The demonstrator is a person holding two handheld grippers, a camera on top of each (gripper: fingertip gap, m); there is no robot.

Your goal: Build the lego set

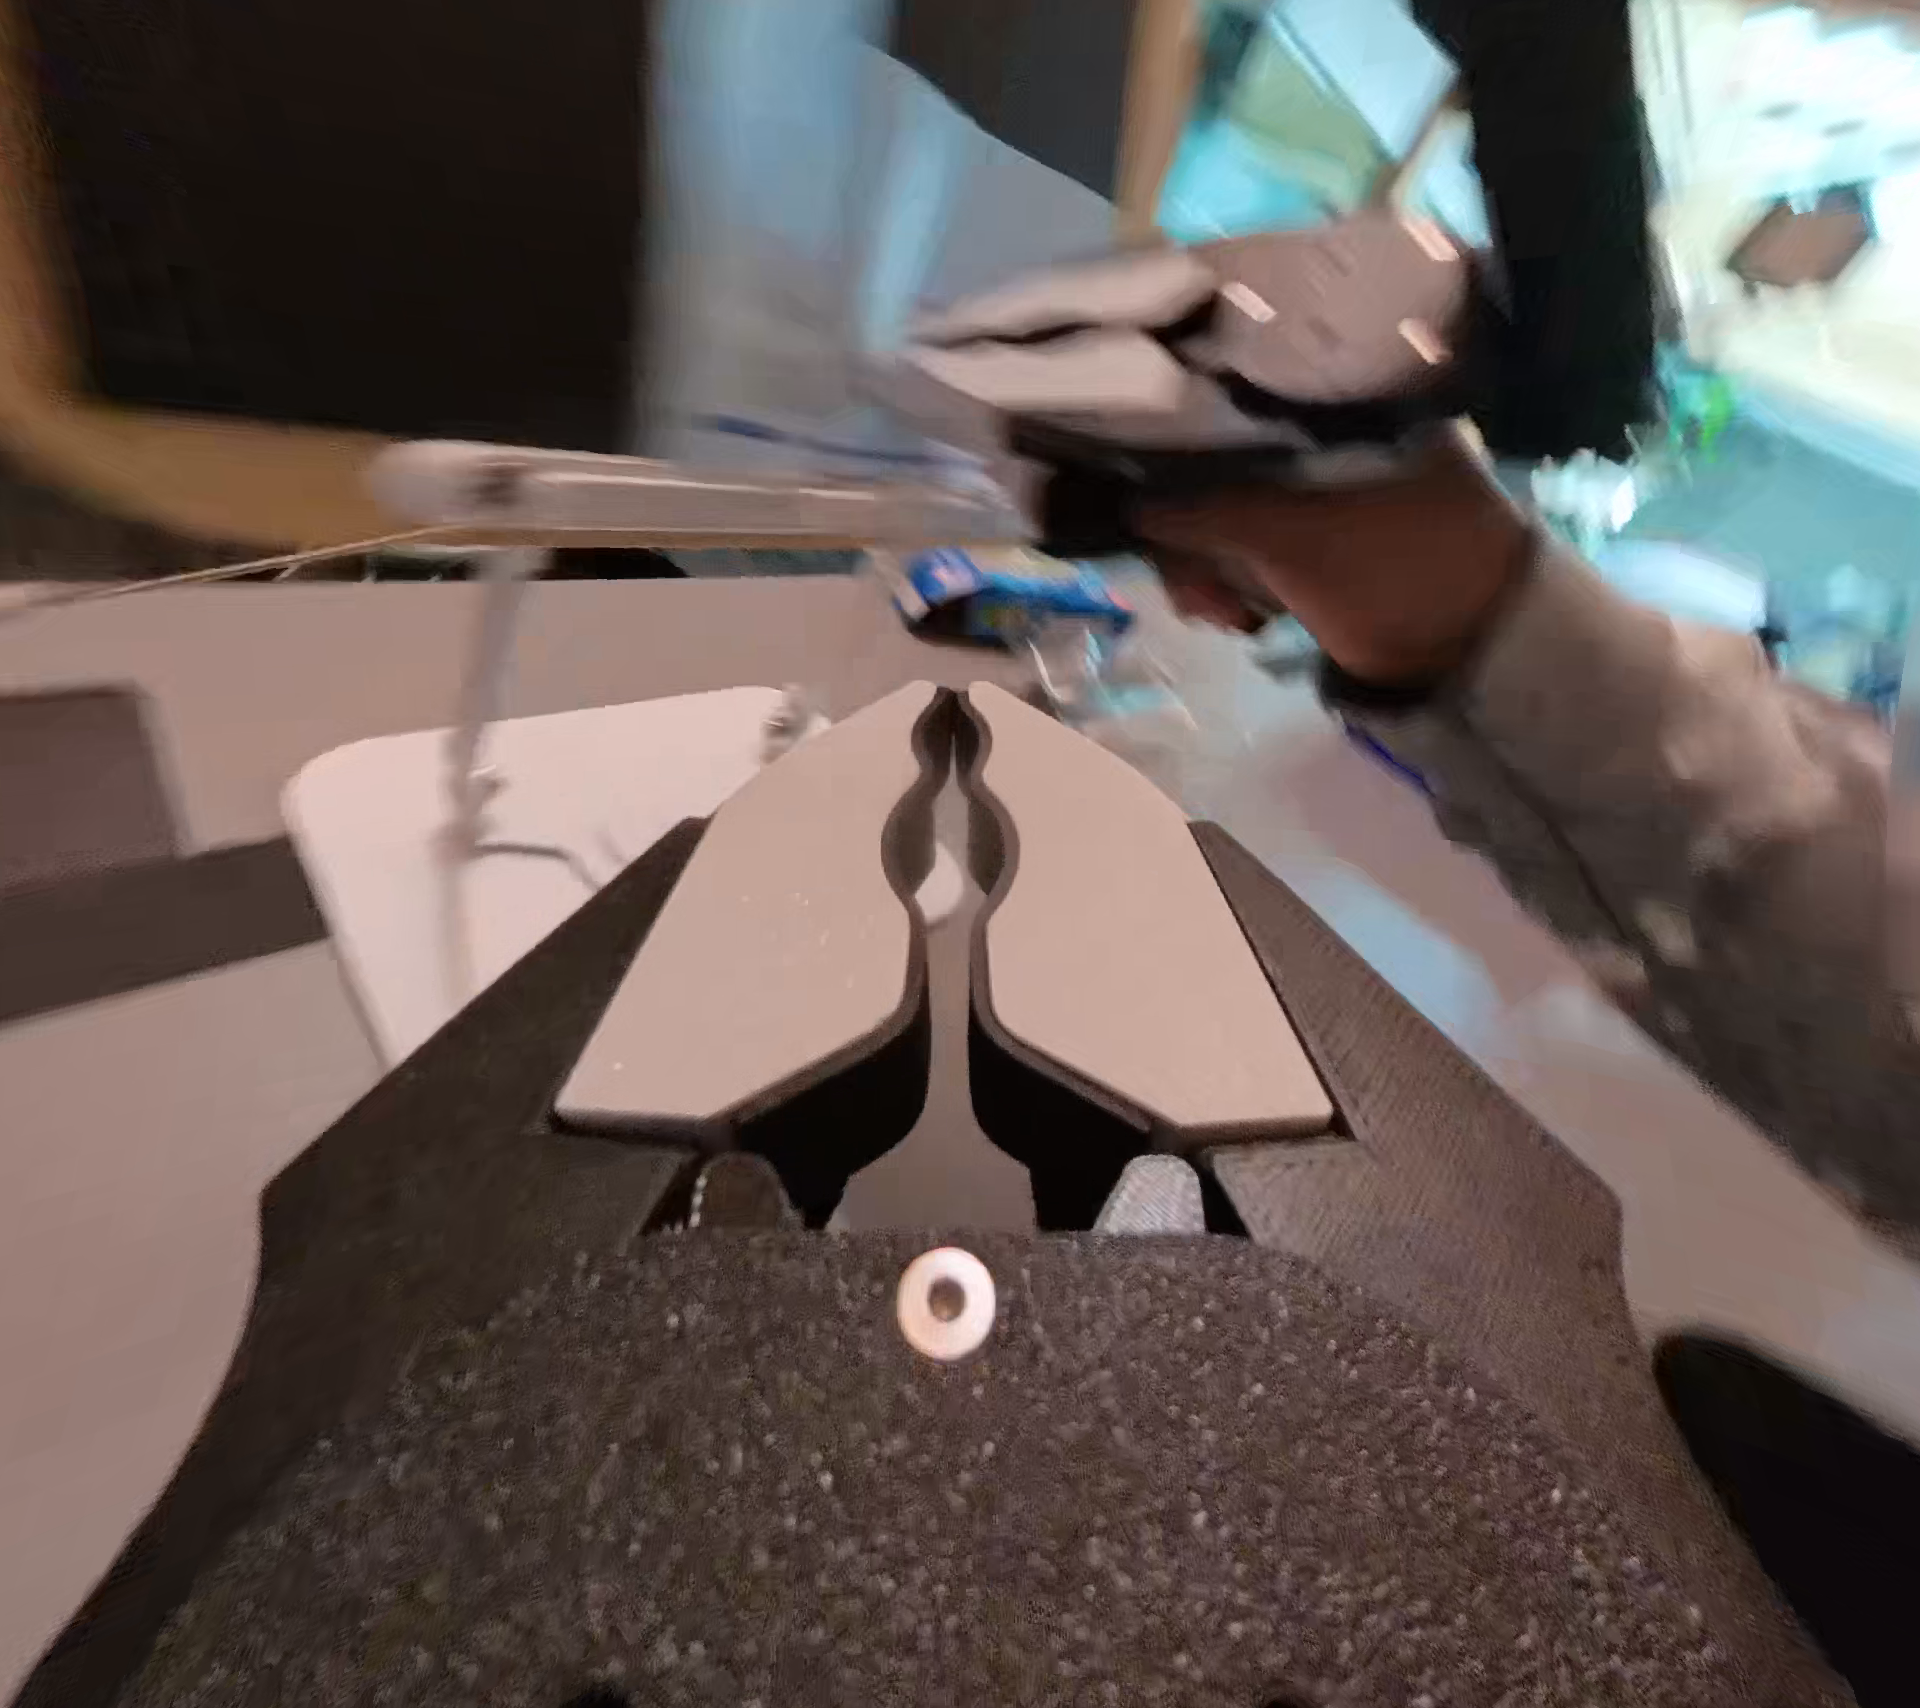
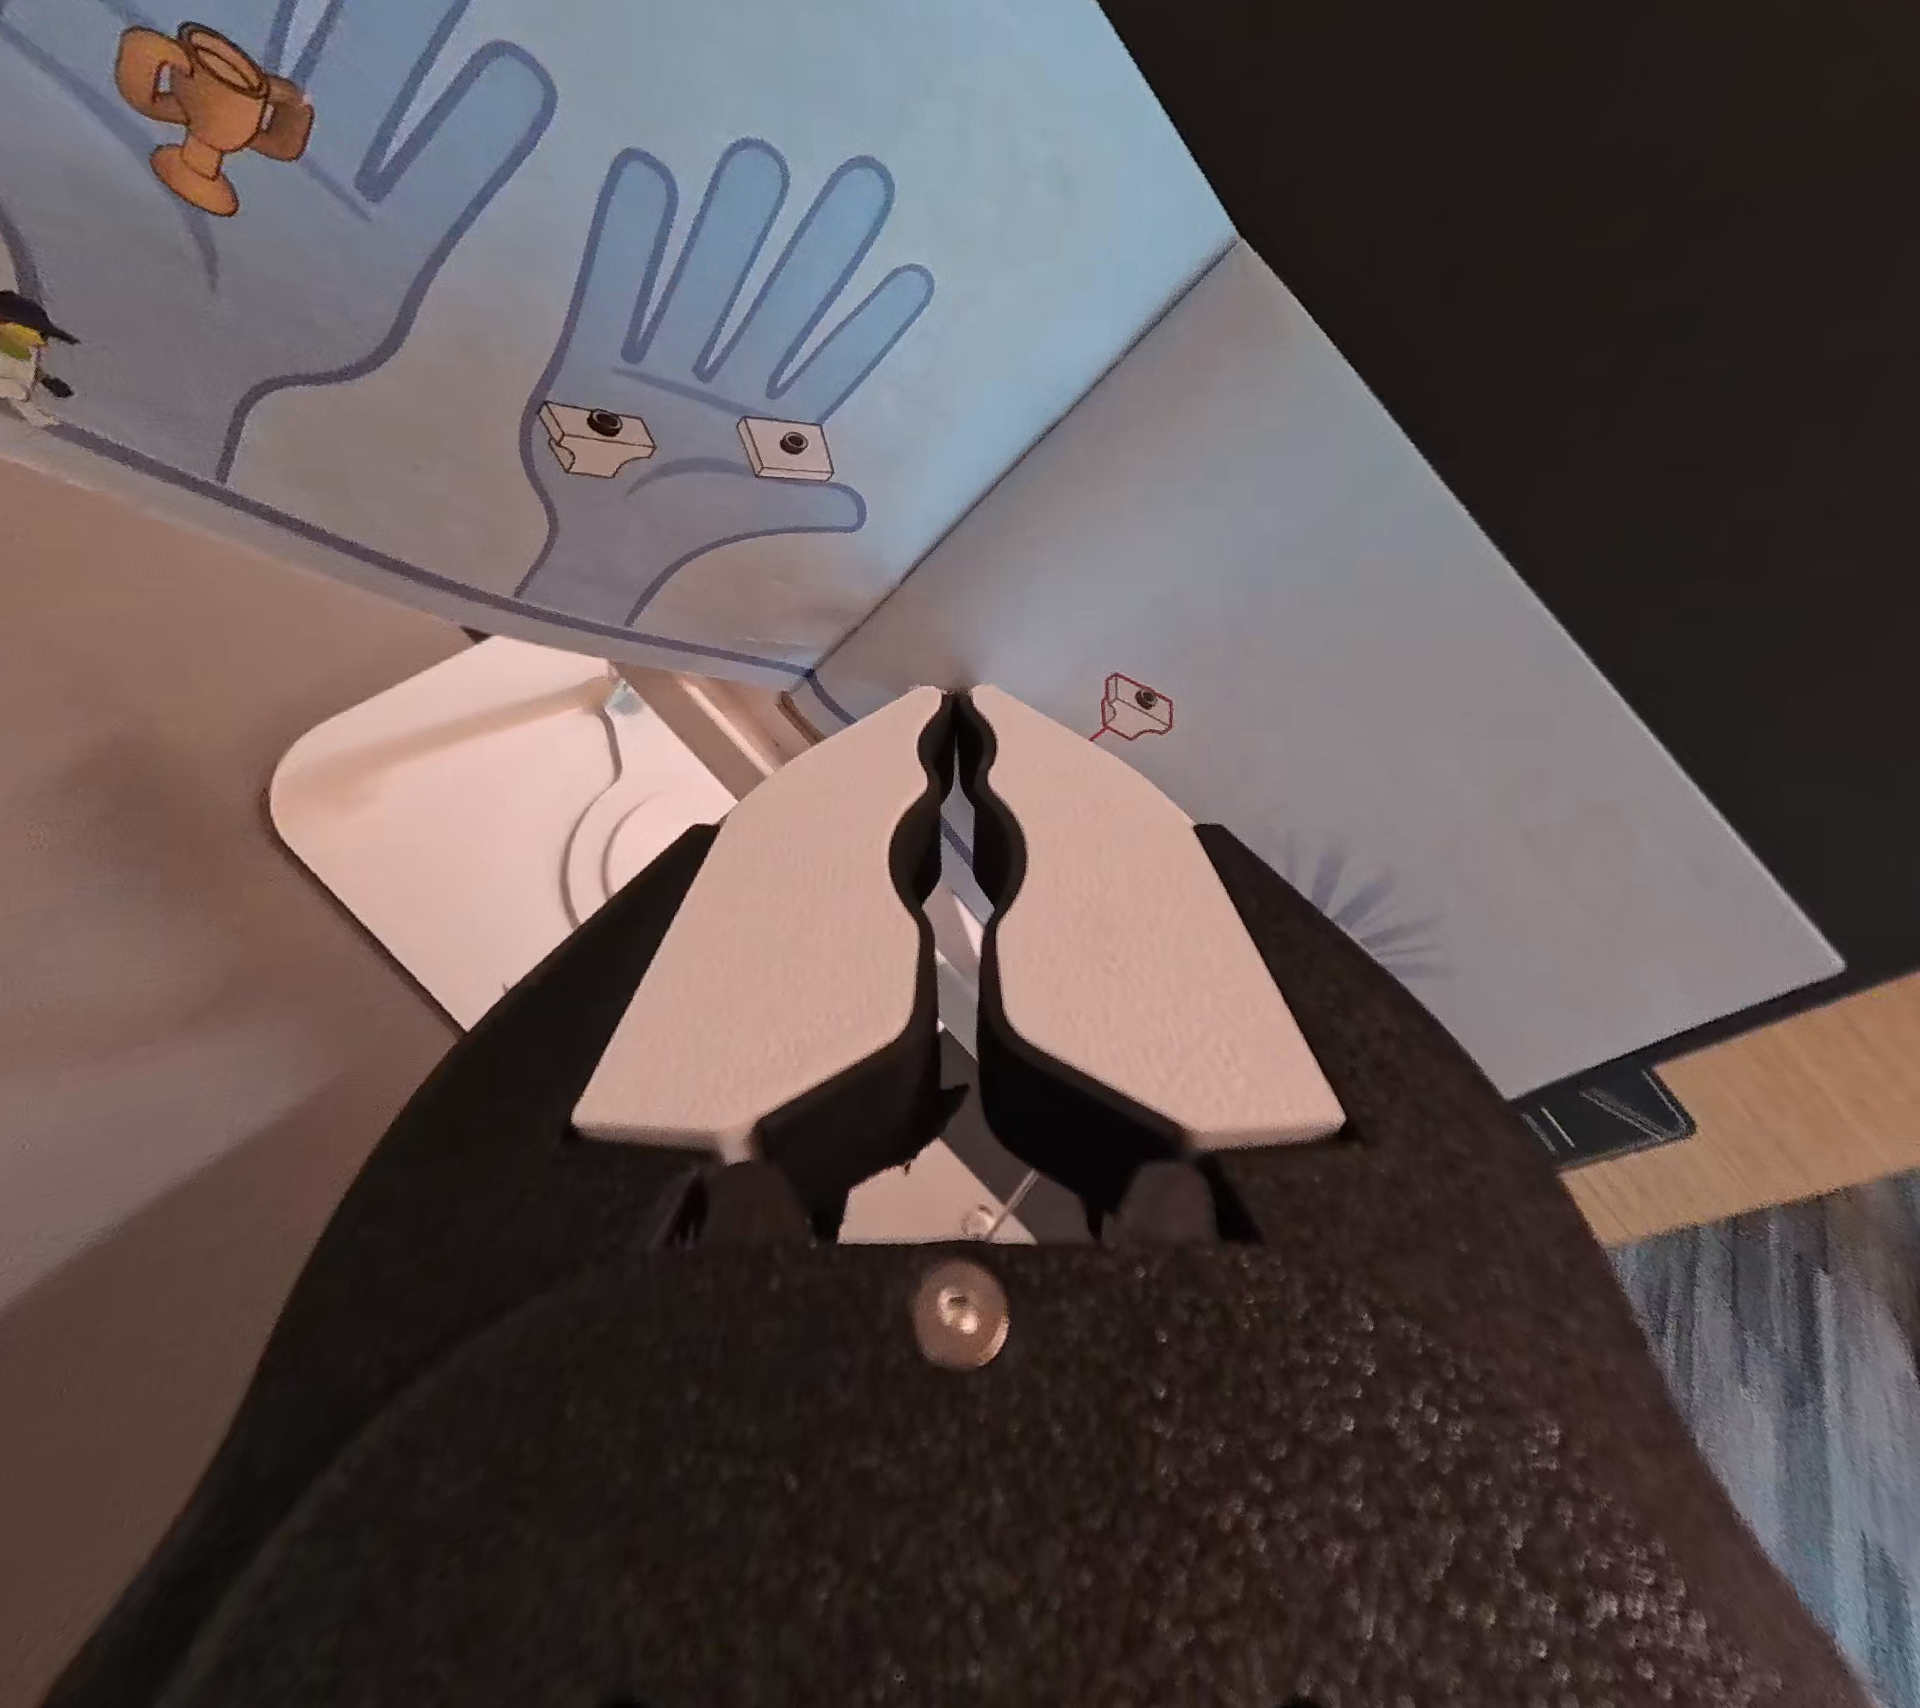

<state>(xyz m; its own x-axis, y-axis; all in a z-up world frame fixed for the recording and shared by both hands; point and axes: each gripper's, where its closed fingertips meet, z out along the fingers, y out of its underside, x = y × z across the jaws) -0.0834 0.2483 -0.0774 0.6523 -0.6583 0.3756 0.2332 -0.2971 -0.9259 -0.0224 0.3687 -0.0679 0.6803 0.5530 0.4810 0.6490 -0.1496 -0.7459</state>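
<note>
Right tongs (image 2: 956,697) pinch the booklet (image 2: 727,224); left tongs (image 1: 956,697) closed, empty.

Both grippers, left gripper (image 1: 951,702) and right gripper (image 2: 954,700), have black grainy plastic bodies, pale wavy-edged fingers (image 1: 790,920) and one silver screw (image 2: 958,1324) centred behind them. A light grey sleeve (image 1: 1621,785) covers the person's forearm.

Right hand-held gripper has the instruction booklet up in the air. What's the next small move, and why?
Probably lower the booklet flat onto the table beside the white tray. The right hand-held gripper is shut on its edge, the pages hang open in mid-air, and the left hand-held gripper is shut and empty.
</note>
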